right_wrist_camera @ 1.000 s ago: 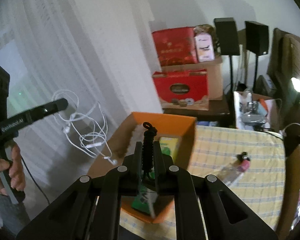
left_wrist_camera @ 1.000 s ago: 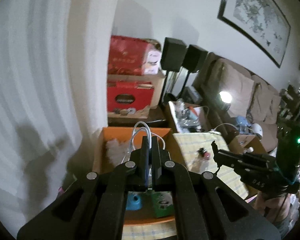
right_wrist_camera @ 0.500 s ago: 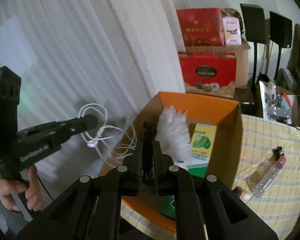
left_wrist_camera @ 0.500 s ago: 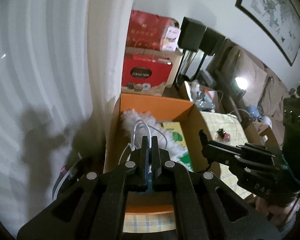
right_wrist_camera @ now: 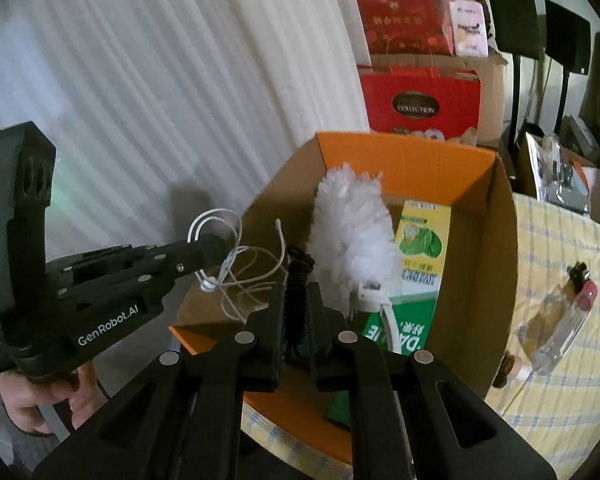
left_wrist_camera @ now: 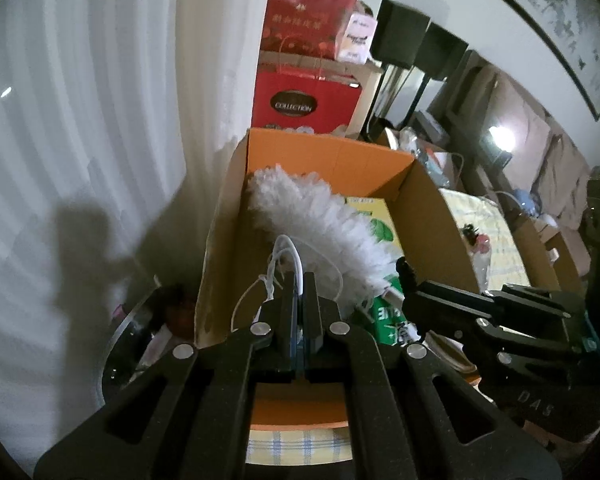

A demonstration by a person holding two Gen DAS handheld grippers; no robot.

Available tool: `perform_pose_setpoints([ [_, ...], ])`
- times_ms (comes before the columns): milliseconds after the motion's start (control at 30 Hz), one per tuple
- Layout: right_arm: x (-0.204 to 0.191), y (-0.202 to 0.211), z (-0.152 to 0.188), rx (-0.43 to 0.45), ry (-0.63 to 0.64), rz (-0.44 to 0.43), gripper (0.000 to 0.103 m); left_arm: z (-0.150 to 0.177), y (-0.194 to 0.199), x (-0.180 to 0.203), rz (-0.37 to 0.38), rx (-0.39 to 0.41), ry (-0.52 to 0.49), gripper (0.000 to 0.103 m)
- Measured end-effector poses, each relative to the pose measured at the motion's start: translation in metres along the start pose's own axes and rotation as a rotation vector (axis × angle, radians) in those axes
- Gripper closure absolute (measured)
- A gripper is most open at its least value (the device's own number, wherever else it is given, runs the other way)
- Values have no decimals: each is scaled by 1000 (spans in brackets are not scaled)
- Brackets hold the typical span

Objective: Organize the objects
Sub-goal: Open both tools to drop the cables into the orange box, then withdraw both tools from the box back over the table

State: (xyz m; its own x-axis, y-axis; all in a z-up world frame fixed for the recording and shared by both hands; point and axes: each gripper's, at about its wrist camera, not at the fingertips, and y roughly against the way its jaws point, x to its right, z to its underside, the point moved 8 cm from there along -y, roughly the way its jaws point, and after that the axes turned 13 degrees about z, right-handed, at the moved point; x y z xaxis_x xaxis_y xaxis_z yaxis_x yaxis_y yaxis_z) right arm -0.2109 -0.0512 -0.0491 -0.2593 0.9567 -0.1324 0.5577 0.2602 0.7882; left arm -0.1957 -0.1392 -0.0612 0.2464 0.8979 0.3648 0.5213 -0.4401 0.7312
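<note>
An open orange cardboard box (left_wrist_camera: 328,152) (right_wrist_camera: 404,156) stands on a yellow checked tablecloth. In it lie a white fluffy duster (left_wrist_camera: 312,216) (right_wrist_camera: 352,224) and a green and yellow carton (right_wrist_camera: 420,248). My left gripper (left_wrist_camera: 299,280) is shut on white wired earphones (left_wrist_camera: 288,256) and holds them over the box's near left part; the cable dangles into it (right_wrist_camera: 236,272). My right gripper (right_wrist_camera: 298,292) is shut on a black braided cord (right_wrist_camera: 298,276) over the box's near edge. It shows from the side in the left wrist view (left_wrist_camera: 410,280).
A white curtain (right_wrist_camera: 180,100) hangs left of the box. Red gift bags and cartons (right_wrist_camera: 420,76) are stacked behind it. A clear plastic bottle with a pink cap (right_wrist_camera: 564,324) lies on the tablecloth (right_wrist_camera: 560,400) to the right. Black speaker stands (right_wrist_camera: 540,32) and a sofa stand beyond.
Both grippers have moved forward and down over the orange box, which now looms larger. The earphones, earlier held left of the box, now hang over its inside.
</note>
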Motion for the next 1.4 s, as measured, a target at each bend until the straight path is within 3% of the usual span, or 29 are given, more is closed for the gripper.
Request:
perform_pose_setpoints([
  [233,2,-19,19,-29,13,21,94,17,-16,-9,-29,-37,8,101],
  [333,1,-26,26,-41,32,32,94,22,-20,-9,-48,-47,2,92],
  [500,4,-34,33,-65,38,50,94,26,-14,-9,-38,-20,13,65],
  [600,8,-34,35,-70,29,55,92,25,-8,-6,-40,2,8,54],
  [800,15,-24,32,-61,19,52,75,18,8,-1,-44,58,7,29],
  [967,24,-7,26,-15,1,78,43,16,17,-1,-52,82,4,18],
  [1400,60,36,8,87,-38,176,18,14,34,4,-71,134,-14,1],
])
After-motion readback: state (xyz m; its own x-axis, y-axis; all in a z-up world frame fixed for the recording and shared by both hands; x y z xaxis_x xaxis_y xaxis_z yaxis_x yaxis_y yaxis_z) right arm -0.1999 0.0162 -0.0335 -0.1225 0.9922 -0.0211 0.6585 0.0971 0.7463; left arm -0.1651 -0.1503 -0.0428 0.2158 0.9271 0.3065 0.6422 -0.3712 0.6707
